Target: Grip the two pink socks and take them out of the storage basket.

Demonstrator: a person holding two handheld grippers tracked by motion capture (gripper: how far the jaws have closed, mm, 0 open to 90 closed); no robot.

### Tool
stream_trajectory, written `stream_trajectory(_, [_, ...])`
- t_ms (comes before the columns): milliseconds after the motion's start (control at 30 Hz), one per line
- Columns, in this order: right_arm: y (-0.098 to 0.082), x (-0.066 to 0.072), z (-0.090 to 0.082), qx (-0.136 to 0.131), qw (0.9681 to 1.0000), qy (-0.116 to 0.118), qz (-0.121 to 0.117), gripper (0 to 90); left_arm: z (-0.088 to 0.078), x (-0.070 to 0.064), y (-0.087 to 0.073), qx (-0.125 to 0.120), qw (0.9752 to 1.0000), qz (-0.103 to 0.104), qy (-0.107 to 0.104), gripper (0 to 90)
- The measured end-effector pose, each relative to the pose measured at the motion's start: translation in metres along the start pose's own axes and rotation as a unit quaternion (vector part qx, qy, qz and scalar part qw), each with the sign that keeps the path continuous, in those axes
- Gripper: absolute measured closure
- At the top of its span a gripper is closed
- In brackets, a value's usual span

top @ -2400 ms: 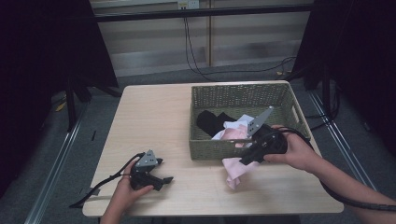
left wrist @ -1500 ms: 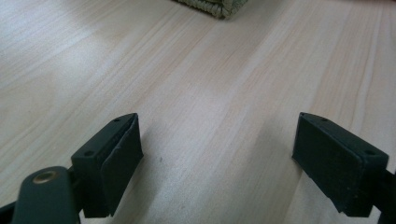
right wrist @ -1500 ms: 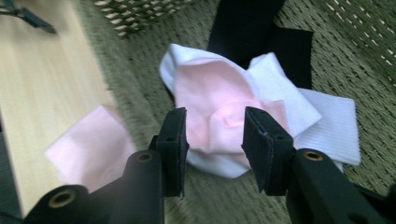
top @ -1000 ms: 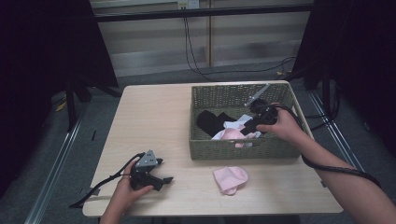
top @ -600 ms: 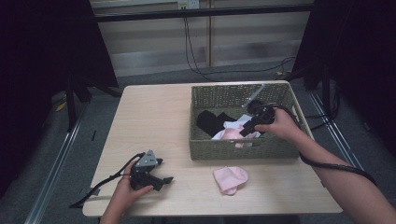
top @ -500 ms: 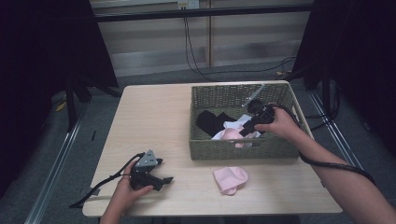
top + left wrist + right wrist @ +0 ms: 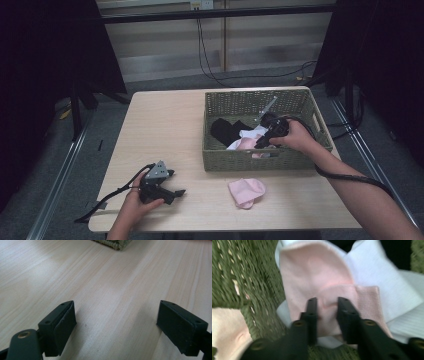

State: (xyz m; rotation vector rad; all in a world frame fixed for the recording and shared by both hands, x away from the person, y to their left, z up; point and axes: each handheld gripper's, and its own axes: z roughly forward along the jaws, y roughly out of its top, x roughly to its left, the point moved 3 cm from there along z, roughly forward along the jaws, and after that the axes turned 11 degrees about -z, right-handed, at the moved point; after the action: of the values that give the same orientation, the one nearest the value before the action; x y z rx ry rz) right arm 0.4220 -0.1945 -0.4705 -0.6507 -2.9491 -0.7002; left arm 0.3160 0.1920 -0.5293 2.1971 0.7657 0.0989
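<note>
Inside the green woven basket point(image 7: 310, 150) on the worktop point(image 7: 170, 130), the right tongs point(image 7: 327, 307) have just been closing and now pinch a fold of the pink sock point(image 7: 312, 272) lying on white cloth point(image 7: 387, 285), while the left tongs point(image 7: 116, 327) rest open on the worktop.

A pale wooden table point(image 7: 165, 130) stands on a grey floor point(image 7: 80, 165); a white cloth point(image 7: 384, 287) and a black garment point(image 7: 226, 131) lie side by side in the basket; a second pink sock point(image 7: 246, 192) lies on the tabletop just in front of the basket; black cables point(image 7: 210, 55) hang down the pale back wall point(image 7: 160, 45); dark stands point(image 7: 80, 95) flank the table.
</note>
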Motion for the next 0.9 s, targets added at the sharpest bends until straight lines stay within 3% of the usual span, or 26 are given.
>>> stream_trajectory(67, [-0.003,0.000,0.000,0.003,0.9999,0.009,0.005,90.0,0.000,0.000,0.000,0.000,1.0000,0.000,0.000,14.9])
stream_trajectory(167, [-0.004,-0.003,-0.008,-0.015,0.9998,0.010,0.013,90.0,0.000,0.000,0.000,0.000,1.0000,0.000,0.000,14.9])
stream_trajectory(233, [-0.004,-0.005,-0.013,-0.005,0.9999,0.005,0.010,90.0,0.000,0.000,0.000,0.000,1.0000,0.000,0.000,14.9])
stream_trajectory(533, [0.003,-0.005,-0.048,-0.012,0.9998,-0.011,0.008,90.0,0.000,0.000,0.000,-0.001,1.0000,0.002,0.000,14.9])
stream_trajectory(700, [0.004,-0.004,-0.050,-0.015,0.9998,-0.006,0.013,90.0,0.000,0.000,0.000,0.000,1.0000,0.002,0.000,14.9])
stream_trajectory(767, [0.003,-0.005,-0.043,-0.021,0.9996,-0.011,0.014,76.8,0.000,0.000,0.000,-0.001,1.0000,0.000,0.000,14.9])
stream_trajectory(900, [0.003,-0.006,-0.028,-0.023,0.9996,-0.007,0.016,62.2,0.000,0.000,0.000,-0.001,1.0000,0.001,0.000,14.9])
